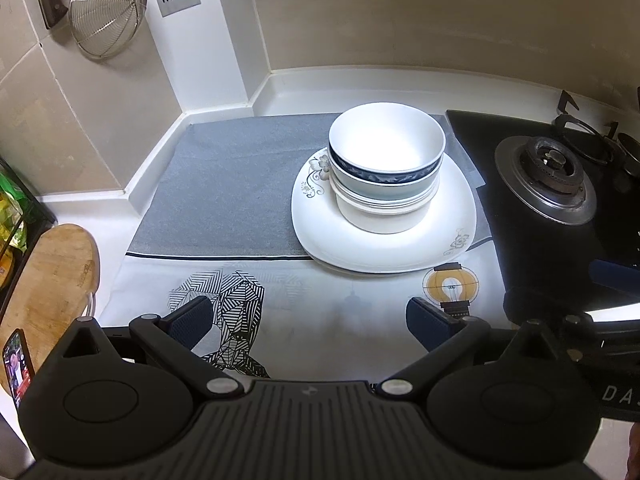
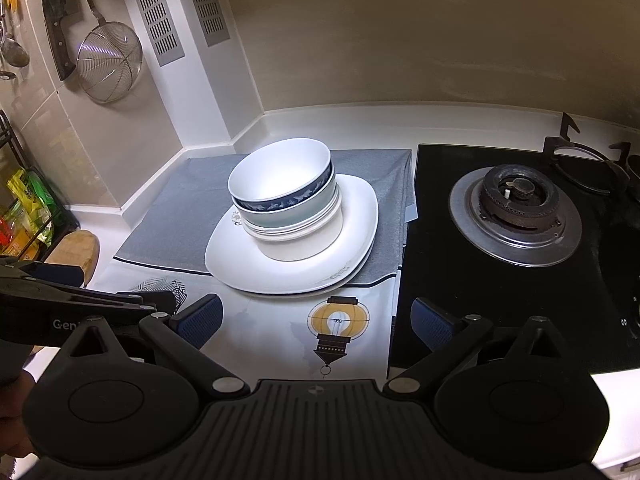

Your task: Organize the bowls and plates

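Note:
Several nested bowls (image 1: 386,164) (image 2: 286,208) stand in a stack; the top one is white with a dark blue patterned band. They rest on stacked white squarish plates (image 1: 452,216) (image 2: 360,208) with flower prints, on the grey part of a mat. My left gripper (image 1: 310,322) is open, low in front of the plates, with nothing between its blue pads. My right gripper (image 2: 316,320) is also open and empty, hovering near the mat's front right by the stove edge. The left gripper's side (image 2: 72,300) shows at the left of the right wrist view.
A printed mat (image 1: 240,184) (image 2: 256,332) covers the white counter. A black gas stove (image 1: 548,176) (image 2: 516,208) lies to the right. A round wooden board (image 1: 48,272) and a phone (image 1: 16,364) lie at left. A strainer (image 1: 106,10) and a cleaver (image 2: 56,20) hang on the wall.

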`<state>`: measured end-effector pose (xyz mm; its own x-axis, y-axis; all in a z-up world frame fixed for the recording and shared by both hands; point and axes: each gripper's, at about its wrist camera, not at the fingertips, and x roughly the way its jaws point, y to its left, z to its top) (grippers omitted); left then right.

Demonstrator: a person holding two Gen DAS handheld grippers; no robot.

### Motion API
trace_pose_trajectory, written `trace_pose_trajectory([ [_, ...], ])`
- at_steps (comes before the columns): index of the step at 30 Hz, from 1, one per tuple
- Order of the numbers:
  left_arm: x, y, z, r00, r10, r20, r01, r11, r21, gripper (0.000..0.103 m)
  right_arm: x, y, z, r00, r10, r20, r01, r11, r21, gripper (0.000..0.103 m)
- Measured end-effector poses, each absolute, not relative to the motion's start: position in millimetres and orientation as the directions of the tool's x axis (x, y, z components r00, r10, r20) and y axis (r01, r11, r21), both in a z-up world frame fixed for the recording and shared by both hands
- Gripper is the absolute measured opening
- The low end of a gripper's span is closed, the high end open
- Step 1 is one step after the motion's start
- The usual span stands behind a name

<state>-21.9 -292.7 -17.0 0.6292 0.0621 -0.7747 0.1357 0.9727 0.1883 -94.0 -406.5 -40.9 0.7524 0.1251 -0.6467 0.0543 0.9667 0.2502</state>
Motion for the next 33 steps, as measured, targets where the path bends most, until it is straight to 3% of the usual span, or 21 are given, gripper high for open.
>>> trace_pose_trajectory([
  [33,-19.7,-288.8,-15.9,0.636,0.056,-0.77,0.144,0.971,0.19,0.103,-92.0,-405.8,-41.4,0.754,0.121,-0.646,0.055,0.968,0.246,0.1],
])
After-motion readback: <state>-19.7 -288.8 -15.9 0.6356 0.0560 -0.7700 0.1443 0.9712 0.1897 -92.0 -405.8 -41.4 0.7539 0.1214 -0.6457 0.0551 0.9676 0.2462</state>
